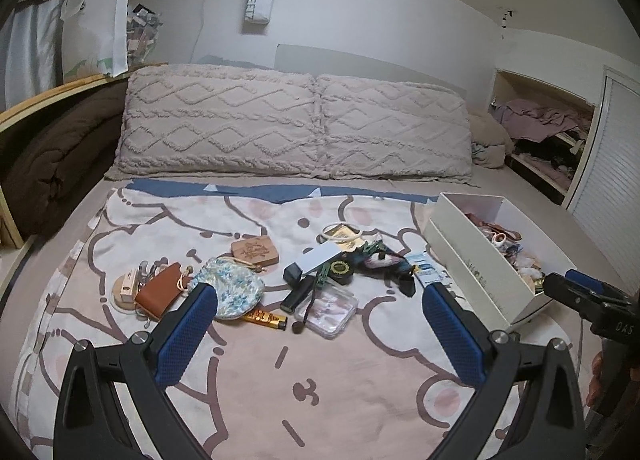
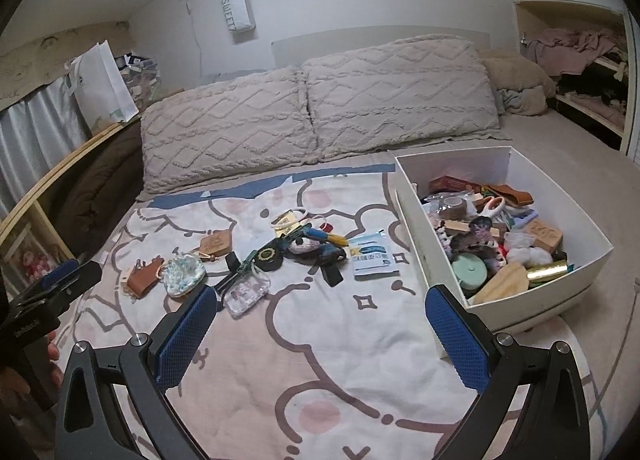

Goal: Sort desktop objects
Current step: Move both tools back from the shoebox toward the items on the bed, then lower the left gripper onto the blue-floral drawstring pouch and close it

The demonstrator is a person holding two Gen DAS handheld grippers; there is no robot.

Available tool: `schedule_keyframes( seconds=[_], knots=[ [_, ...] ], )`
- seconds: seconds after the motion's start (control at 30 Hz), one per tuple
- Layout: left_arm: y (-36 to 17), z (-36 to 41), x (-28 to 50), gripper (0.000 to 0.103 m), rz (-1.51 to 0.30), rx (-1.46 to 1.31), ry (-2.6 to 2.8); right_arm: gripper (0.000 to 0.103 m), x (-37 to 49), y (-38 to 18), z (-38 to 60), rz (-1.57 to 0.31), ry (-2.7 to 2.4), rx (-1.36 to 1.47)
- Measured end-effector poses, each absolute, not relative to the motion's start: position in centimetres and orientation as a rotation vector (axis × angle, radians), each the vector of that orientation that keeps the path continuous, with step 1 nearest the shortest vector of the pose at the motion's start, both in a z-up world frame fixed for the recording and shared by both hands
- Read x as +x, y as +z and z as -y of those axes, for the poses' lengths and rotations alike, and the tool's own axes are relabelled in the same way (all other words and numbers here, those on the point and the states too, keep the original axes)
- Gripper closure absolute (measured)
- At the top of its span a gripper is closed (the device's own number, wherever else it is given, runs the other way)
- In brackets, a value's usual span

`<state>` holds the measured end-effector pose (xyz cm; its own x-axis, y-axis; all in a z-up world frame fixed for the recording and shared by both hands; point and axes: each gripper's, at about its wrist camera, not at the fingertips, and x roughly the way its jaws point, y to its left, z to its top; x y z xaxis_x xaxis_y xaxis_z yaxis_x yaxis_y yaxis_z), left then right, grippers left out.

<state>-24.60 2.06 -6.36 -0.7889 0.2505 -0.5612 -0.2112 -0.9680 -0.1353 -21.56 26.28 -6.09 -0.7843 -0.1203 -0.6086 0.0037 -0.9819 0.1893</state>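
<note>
Small objects lie scattered on a pink cartoon blanket (image 1: 248, 372): a brown leather pouch (image 1: 157, 293), a floral pouch (image 1: 234, 287), a wooden tag (image 1: 255, 251), a yellow-black lighter (image 1: 266, 317), a clear plastic case (image 1: 326, 308), a round black tin (image 1: 340, 270) and a blue-white packet (image 2: 372, 255). A white box (image 2: 568, 220) at the right holds several items. My left gripper (image 1: 320, 302) hovers open over the pile, holding nothing. My right gripper (image 2: 318, 302) is open near the box's front corner, also holding nothing.
Two tufted pillows (image 1: 296, 124) line the headboard. A wooden shelf (image 1: 48, 100) with a dark folded blanket borders the left side. An open cupboard (image 2: 576, 60) with clothes stands at the far right. A hand (image 2: 24, 372) grips the other tool's handle.
</note>
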Motion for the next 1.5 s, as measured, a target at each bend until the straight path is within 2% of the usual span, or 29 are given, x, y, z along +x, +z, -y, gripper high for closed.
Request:
schedule_keyframes(
  seconds=[0.63,1.2,1.5],
  knots=[
    [-12.6,1.3,-28.1,0.0,0.172,-1.076,2.774,0.0,-25.9,-12.1,-21.8,0.202,-2.753,1.201],
    [-18.0,2.5,-36.3,0.0,0.275,-1.269,2.758,0.0,-33.6,-17.4,-22.4,0.174,-2.695,1.457],
    [-20.5,3.5,-40.9,0.0,0.376,-1.395,2.738,0.0,-37.4,-19.4,-23.3,0.229,-2.693,1.543]
  ],
)
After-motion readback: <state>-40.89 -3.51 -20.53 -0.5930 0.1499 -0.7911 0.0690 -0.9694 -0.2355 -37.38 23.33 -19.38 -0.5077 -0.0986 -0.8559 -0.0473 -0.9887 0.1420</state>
